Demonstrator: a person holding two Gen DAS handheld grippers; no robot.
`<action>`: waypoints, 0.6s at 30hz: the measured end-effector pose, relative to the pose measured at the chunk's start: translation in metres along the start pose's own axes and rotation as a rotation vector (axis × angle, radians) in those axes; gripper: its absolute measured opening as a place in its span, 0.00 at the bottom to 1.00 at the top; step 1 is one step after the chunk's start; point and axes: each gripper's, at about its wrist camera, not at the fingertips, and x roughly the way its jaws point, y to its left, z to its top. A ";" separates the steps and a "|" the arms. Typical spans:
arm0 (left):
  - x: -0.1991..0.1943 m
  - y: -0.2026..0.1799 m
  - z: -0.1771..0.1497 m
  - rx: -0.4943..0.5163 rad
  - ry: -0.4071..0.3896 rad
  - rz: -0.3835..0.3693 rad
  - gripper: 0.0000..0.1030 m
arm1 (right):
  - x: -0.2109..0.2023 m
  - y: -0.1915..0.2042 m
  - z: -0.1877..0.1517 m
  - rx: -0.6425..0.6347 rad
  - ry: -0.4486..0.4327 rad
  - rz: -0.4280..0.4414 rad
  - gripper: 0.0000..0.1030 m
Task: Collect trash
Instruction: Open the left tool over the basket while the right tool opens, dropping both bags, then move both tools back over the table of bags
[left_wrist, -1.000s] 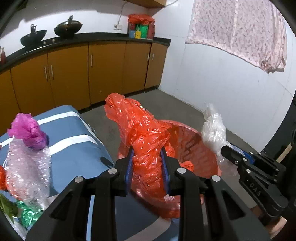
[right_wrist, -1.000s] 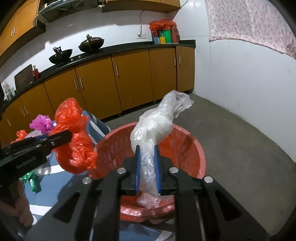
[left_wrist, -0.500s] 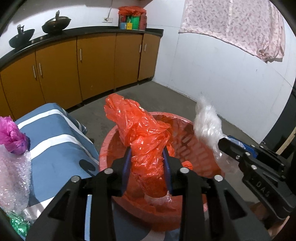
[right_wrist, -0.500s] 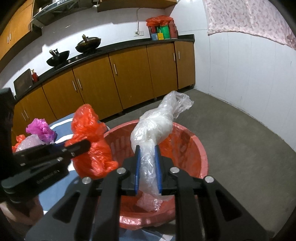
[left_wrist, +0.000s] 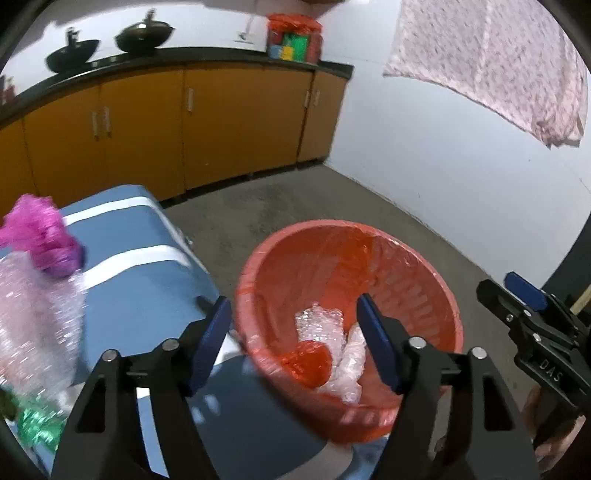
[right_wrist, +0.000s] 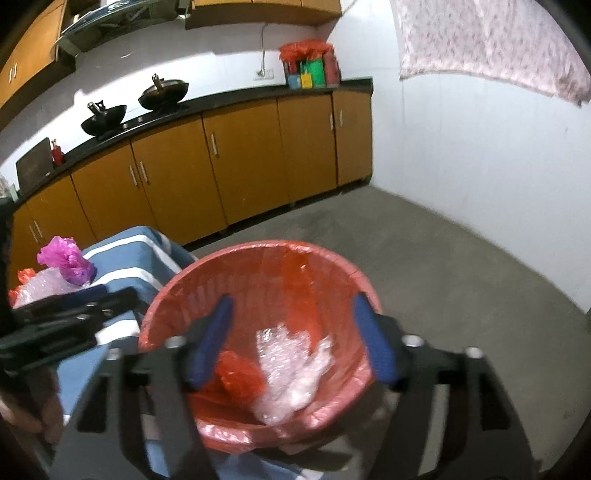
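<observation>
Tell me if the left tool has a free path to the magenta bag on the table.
Probably yes: the left tool is open and empty, and the magenta bag sits exposed atop bubble wrap.

We counted one red bin (right_wrist: 343, 273), two woks (right_wrist: 103, 116), one orange bag (right_wrist: 238, 373) inside, one magenta bag (left_wrist: 40, 236), two grippers (left_wrist: 295, 339).
</observation>
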 end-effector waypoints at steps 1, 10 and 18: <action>-0.010 0.004 -0.002 -0.004 -0.014 0.011 0.69 | -0.004 0.003 0.000 -0.013 -0.011 -0.006 0.76; -0.096 0.053 -0.022 -0.025 -0.165 0.189 0.85 | -0.020 0.051 0.001 -0.053 -0.033 0.033 0.86; -0.161 0.136 -0.064 -0.146 -0.230 0.445 0.87 | -0.034 0.108 0.003 -0.119 -0.033 0.155 0.90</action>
